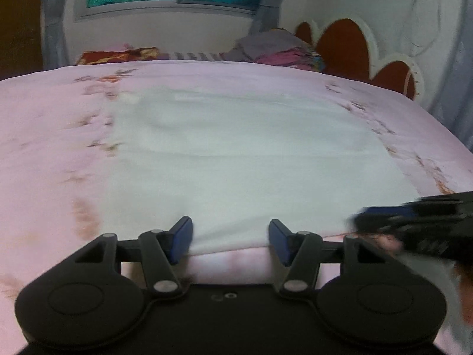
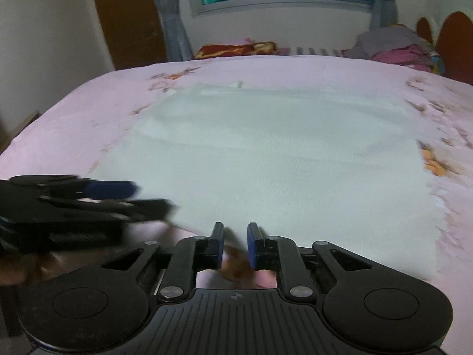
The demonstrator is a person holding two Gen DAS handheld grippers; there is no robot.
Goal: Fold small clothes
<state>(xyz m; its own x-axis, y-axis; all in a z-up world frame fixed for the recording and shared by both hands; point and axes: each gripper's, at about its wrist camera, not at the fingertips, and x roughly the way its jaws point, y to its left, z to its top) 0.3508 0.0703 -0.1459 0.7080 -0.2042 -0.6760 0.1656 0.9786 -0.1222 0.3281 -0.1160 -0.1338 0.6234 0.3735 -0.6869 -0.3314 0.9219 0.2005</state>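
Garment (image 1: 236,148) flat on bed (image 1: 44,148)

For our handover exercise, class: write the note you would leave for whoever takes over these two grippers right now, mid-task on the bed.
Left gripper: jaws apart, straddling the near edge of the white cloth; pads not pressing on it.
Right gripper: jaws narrow, with a gap, at the cloth's near edge; too blurred to tell if fabric is pinched.
Things: the cloth lies spread flat on the pink bedsheet; a clothes pile sits at the far end of the bed.
Done: cloth laid out.
Left: grip the near edge with both grippers, fold, probably away from you.
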